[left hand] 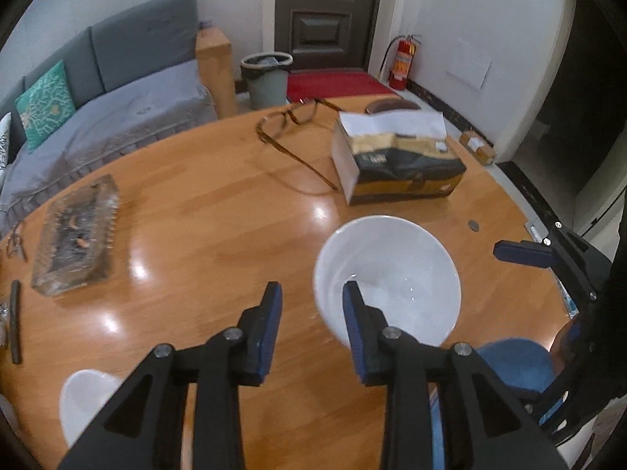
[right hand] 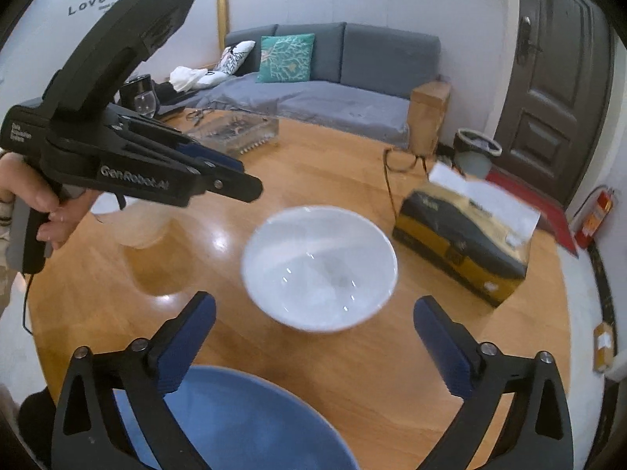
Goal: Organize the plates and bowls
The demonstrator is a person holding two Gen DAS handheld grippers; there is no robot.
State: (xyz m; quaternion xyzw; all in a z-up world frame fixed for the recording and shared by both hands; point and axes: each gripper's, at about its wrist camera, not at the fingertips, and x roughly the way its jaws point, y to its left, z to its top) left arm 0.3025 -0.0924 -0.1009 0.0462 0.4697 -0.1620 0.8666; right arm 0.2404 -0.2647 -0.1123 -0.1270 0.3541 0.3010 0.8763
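Observation:
A white bowl (left hand: 392, 274) (right hand: 319, 266) stands upright on the round wooden table (left hand: 203, 211). My left gripper (left hand: 311, 293) is open just left of the bowl, its right finger over the bowl's near-left rim. It shows from the side in the right wrist view (right hand: 235, 180). My right gripper (right hand: 313, 313) is open wide, empty, just short of the white bowl and above a blue dish (right hand: 243, 423). The blue dish also shows at the lower right of the left wrist view (left hand: 517, 364). A second white dish (left hand: 82, 399) sits at the table's near left edge.
A tissue box (left hand: 395, 160) (right hand: 470, 235) stands behind the white bowl. Glasses (left hand: 290, 133), a glass ashtray (left hand: 78, 231), a coin (left hand: 474, 225) and a dark stick (left hand: 15, 321) lie on the table. A sofa, bin and door are beyond.

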